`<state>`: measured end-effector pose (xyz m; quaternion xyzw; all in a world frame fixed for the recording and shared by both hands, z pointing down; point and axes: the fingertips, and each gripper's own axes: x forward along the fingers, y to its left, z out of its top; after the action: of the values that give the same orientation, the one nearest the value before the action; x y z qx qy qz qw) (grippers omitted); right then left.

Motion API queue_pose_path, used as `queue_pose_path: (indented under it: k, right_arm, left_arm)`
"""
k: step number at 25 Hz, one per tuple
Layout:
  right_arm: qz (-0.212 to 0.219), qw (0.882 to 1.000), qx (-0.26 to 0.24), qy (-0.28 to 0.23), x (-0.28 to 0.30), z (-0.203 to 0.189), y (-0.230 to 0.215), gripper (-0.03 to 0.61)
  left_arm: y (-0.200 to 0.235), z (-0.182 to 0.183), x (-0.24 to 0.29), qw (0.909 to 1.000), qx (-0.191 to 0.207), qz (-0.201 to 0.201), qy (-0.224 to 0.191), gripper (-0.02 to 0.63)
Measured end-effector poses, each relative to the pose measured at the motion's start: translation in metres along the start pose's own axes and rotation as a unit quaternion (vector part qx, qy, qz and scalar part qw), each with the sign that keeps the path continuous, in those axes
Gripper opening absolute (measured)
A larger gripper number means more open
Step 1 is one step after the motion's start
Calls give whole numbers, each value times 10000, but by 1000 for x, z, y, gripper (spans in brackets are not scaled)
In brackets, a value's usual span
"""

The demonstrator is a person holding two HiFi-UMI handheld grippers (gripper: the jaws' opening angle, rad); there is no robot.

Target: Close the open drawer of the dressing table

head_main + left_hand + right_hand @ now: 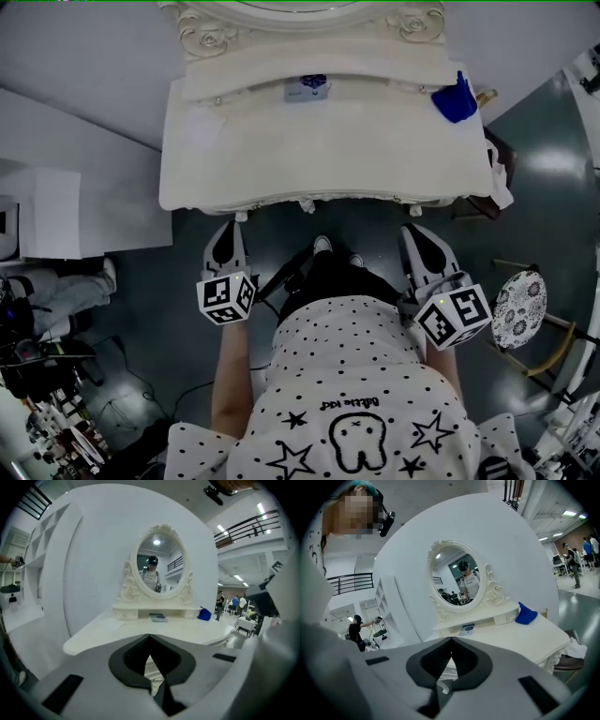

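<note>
Spotted shirt (356,375) at six o'clock. I log left hand-held gripper (225,242) and right hand-held gripper (422,242) pointing twelve o'clock, jaws pressed together, empty. Cream bench (281,150), drawer (323,200) flush.

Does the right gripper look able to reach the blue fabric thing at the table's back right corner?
Probably yes: the right gripper sits just off the front edge of the cream dressing table, and nothing stands between it and the blue fabric thing. Its jaws are shut, though.
</note>
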<state>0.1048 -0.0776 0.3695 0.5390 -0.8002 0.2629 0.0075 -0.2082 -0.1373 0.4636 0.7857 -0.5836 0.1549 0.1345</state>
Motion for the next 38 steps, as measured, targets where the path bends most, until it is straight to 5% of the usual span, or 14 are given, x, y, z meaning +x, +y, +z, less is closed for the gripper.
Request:
queue_pose_path:
  k: [4,15,25,38]
  right_arm:
    - [161,9998,-64,23,-16,-5,1,9]
    - [276,9992,-175,-217,-54,2,1,9]
    - [437,9986,-189,-238,-65,-3,10,9]
    - [640,9976,-199,-152,-59,-6,17,9]
  left_arm:
    - [-32,51,-29,9970,407,-123,-654,12]
    - [-102,125,-112,9800,10,-540,-1915,12]
    - [-159,117,-127,9712,-629,-1103,-2015,12]
    - [-166,117,-126,9706,-712,-1147,-1995,12]
